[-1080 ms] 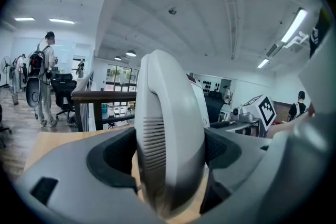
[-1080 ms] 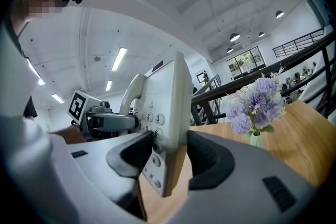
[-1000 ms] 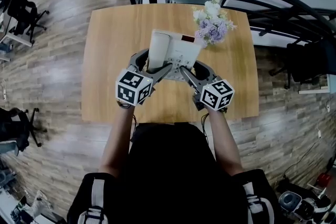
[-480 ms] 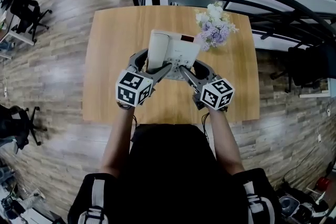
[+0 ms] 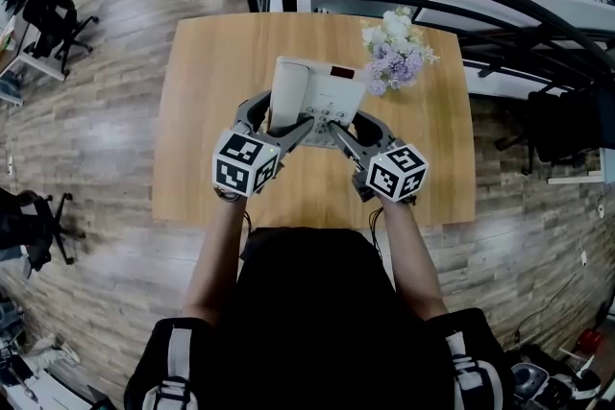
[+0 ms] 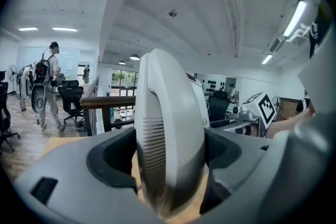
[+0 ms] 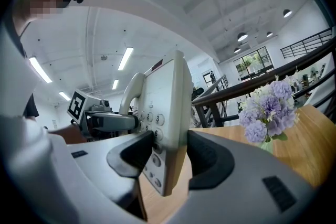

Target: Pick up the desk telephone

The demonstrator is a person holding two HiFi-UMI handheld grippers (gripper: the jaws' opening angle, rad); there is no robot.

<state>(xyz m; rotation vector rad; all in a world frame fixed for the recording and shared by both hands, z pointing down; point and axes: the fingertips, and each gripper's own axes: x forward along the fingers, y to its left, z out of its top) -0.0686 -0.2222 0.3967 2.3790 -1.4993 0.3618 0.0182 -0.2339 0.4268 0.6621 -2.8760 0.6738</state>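
Nothing has shifted since a second ago: the desk telephone (image 5: 322, 89) is between both tools over the surface (image 5: 207, 120), beside the flowers (image 5: 394, 48). My left tool (image 6: 170, 165) clamps the handset (image 6: 168, 123), my right tool (image 7: 168, 160) the keypad edge (image 7: 176, 123). It's hard, smooth plastic, and light, I judge. The handset sits loose, so I hold both parts.

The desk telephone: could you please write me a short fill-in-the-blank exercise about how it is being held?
1. The left hand-held gripper is clamped on the desk telephone's ____.
2. The right hand-held gripper pinches the telephone's edge, one jaw on the numbered ____.
3. On the wooden table, purple and white ____ stand beside the telephone.
Missing: handset; keypad; flowers.
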